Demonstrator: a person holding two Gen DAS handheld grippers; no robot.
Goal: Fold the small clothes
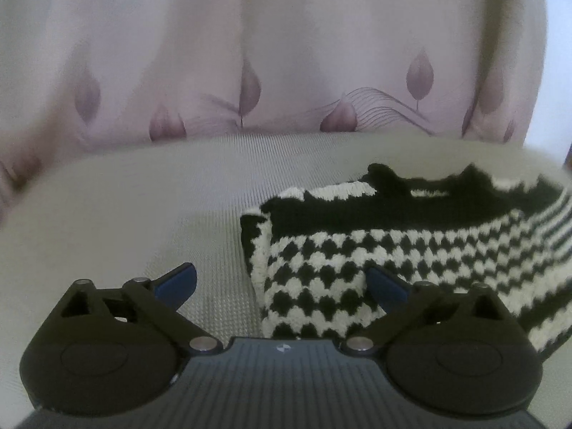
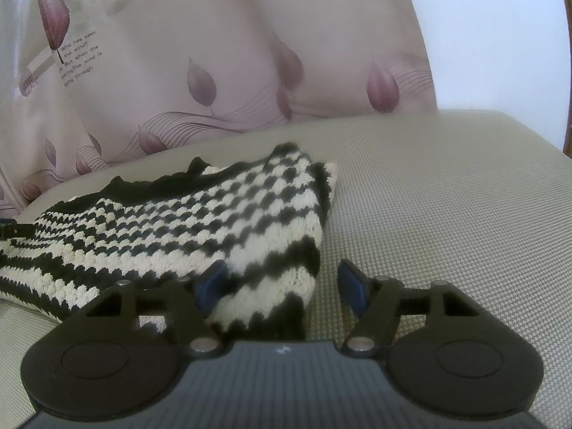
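On top of the beige woven mattress surface [image 1: 143, 214] sits the black-and-cream checkered knit garment [image 1: 393, 250], kinda bunched up with a solid black band along its far edge. From the left wrist camera it fills the 3 o'clock side of the view, and its near corner pokes right between the fingers at about 6 o'clock. The left gripper [image 1: 280, 282] has its blue-padded fingers [image 1: 178, 282] spread wide apart, one pad over bare mattress, the other right against the knit, not pinching anything.

Over on the right wrist camera the same knit [image 2: 178, 221] spreads out toward 9 o'clock, with striped rows nearest the lens. The right gripper [image 2: 282, 282] is spread open too, its left pad [image 2: 212, 282] touching the cloth edge and its right pad over bare mattress [image 2: 447, 196]. Behind it all at 12 o'clock hangs a pale pink curtain with purple leaf prints [image 2: 200, 82] and some printed text.
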